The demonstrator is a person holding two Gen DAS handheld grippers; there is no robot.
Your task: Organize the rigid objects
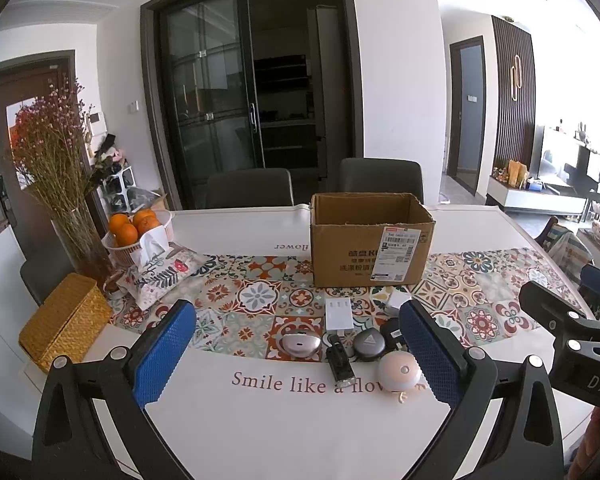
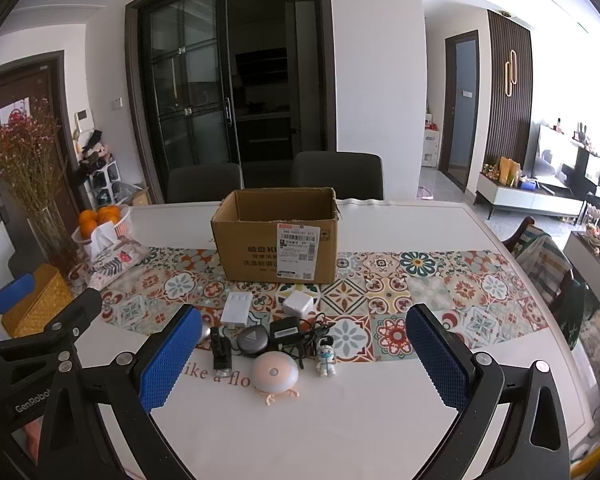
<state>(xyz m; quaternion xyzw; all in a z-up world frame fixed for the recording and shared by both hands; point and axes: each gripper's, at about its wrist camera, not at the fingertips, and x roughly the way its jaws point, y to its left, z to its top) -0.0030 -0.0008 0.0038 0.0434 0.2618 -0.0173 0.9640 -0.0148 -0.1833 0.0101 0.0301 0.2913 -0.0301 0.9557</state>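
An open cardboard box [image 2: 278,240] [image 1: 370,240] stands on the patterned runner. In front of it lie small items: a white power strip [image 2: 236,308] [image 1: 339,314], a white charger cube [image 2: 298,303], a dark round case [image 2: 252,338] [image 1: 368,344], a black adapter with cord [image 2: 288,332], a black stick-shaped device [image 2: 221,350] [image 1: 340,364], a pale round lamp [image 2: 275,374] [image 1: 399,372], an astronaut figure [image 2: 326,358] and a silver case [image 1: 301,343]. My left gripper [image 1: 296,354] and right gripper [image 2: 304,360] hover open above the table's near side, both empty.
At the left stand a vase of dried flowers [image 1: 56,168], a basket of oranges [image 1: 134,228], a tissue pouch [image 1: 160,272] and a woven yellow box [image 1: 66,322]. Two dark chairs [image 2: 336,176] sit behind the white table [image 2: 340,432].
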